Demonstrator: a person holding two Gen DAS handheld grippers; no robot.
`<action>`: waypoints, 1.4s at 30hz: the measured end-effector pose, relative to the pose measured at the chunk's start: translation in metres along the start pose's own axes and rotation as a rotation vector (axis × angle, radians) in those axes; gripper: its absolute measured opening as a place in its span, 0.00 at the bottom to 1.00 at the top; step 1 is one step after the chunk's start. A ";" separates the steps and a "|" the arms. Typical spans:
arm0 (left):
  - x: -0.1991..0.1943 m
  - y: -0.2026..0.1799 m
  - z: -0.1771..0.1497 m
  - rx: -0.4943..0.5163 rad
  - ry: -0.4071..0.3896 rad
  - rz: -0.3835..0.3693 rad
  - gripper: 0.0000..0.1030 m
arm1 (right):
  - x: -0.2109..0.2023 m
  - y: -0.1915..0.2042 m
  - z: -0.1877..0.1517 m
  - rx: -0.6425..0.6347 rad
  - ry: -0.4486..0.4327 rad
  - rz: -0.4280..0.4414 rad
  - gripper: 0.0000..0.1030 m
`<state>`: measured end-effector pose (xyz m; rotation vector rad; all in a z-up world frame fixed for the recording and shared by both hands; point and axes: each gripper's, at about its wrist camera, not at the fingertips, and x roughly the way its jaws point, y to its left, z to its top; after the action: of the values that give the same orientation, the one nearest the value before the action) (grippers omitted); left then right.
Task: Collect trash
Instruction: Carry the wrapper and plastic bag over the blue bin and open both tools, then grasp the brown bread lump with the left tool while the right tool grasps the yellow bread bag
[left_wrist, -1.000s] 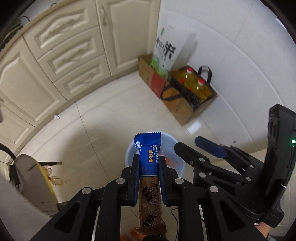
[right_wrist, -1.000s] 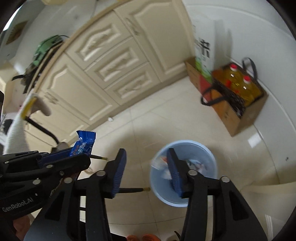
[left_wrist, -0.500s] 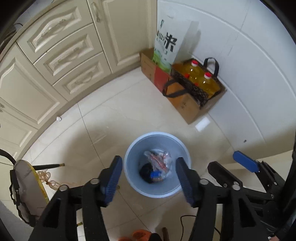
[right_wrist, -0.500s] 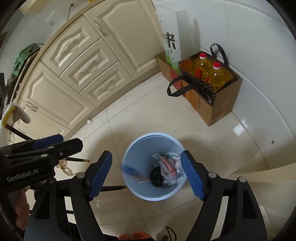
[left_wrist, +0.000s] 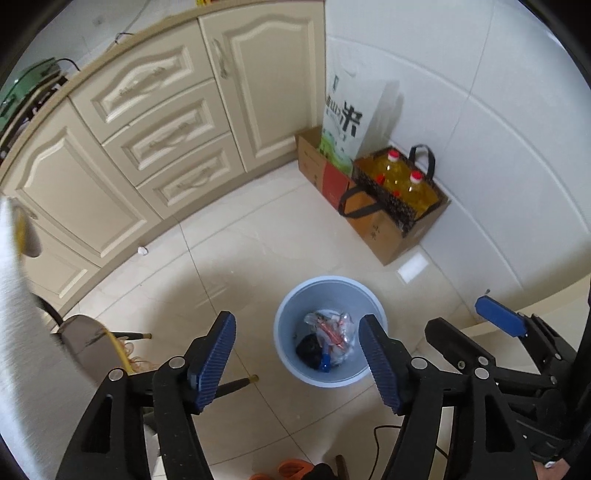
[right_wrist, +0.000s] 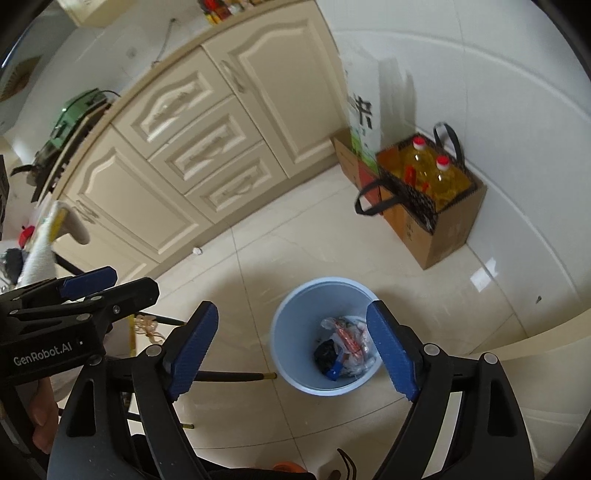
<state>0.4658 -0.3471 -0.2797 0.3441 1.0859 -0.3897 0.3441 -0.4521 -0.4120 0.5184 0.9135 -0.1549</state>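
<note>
Left wrist view: left gripper (left_wrist: 297, 356) hung above the floor with jaws spread, just been opening, nothing between them. Right gripper (right_wrist: 291, 356) likewise spread, just been opening, empty. Below both stood the pale blue bin (left_wrist: 284, 325), upright, mouth facing up. Inside lay the trash (left_wrist: 327, 343): a crumpled clear bag, a dark lump, and a blue wrapper (right_wrist: 334, 367) with its long axis running near to far, partly buried. Nothing blocked the bin's mouth. Far right against the tiled wall sat a cardboard box (left_wrist: 388, 236) holding oil bottles (left_wrist: 415, 184). Far left ran cream cabinets (left_wrist: 155, 122). Near left lay a dark stick (right_wrist: 232, 376) on the floor, tip beside the bin.
</note>
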 end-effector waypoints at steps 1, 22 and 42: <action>-0.013 0.003 -0.005 -0.002 -0.019 0.002 0.64 | -0.006 0.006 0.001 -0.010 -0.009 -0.002 0.82; -0.261 0.200 -0.185 -0.167 -0.400 0.148 0.85 | -0.120 0.256 0.004 -0.352 -0.200 0.145 1.00; -0.165 0.332 -0.262 -0.402 -0.187 0.157 0.40 | 0.023 0.433 0.000 -0.534 -0.006 0.180 1.00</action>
<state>0.3479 0.0872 -0.2163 0.0331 0.9213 -0.0566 0.5065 -0.0748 -0.2740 0.1003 0.8548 0.2472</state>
